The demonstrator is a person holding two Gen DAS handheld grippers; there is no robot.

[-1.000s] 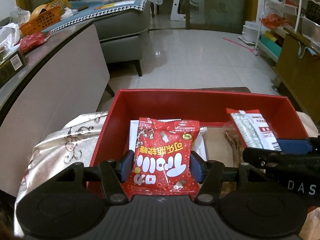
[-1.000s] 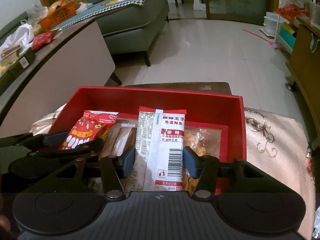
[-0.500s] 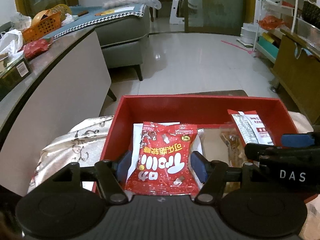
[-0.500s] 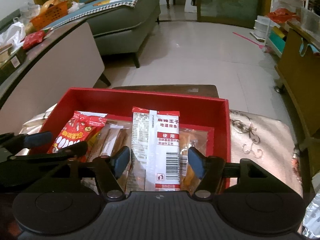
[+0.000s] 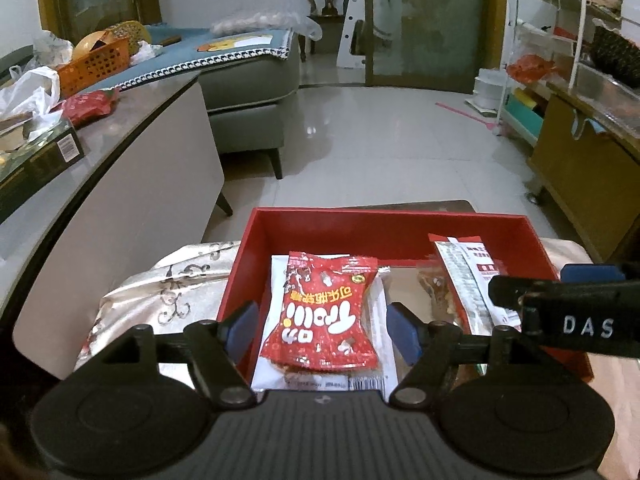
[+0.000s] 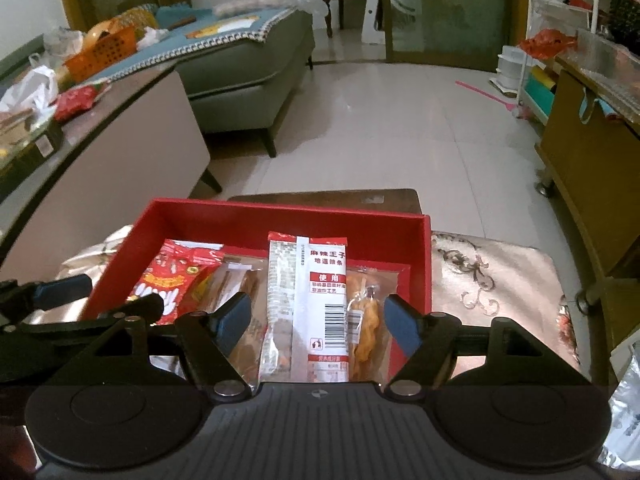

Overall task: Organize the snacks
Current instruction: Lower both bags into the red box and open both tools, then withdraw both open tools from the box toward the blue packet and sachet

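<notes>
With both packets lying in the red box (image 5: 400,228), the left gripper (image 5: 322,330) and right gripper (image 6: 316,322), jaws opening and gripping nothing, should lift straight clear without snagging the red bag (image 5: 326,312) or white packet (image 6: 308,300).

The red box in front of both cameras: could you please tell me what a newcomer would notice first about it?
The red box draws the eye, sitting on a patterned cloth with snack packets inside. A bright red snack bag lies at its left between the opening left tongs, untouched by the pads. A white-and-red barcode packet lies further right between the opening right tongs, likewise free.
</notes>
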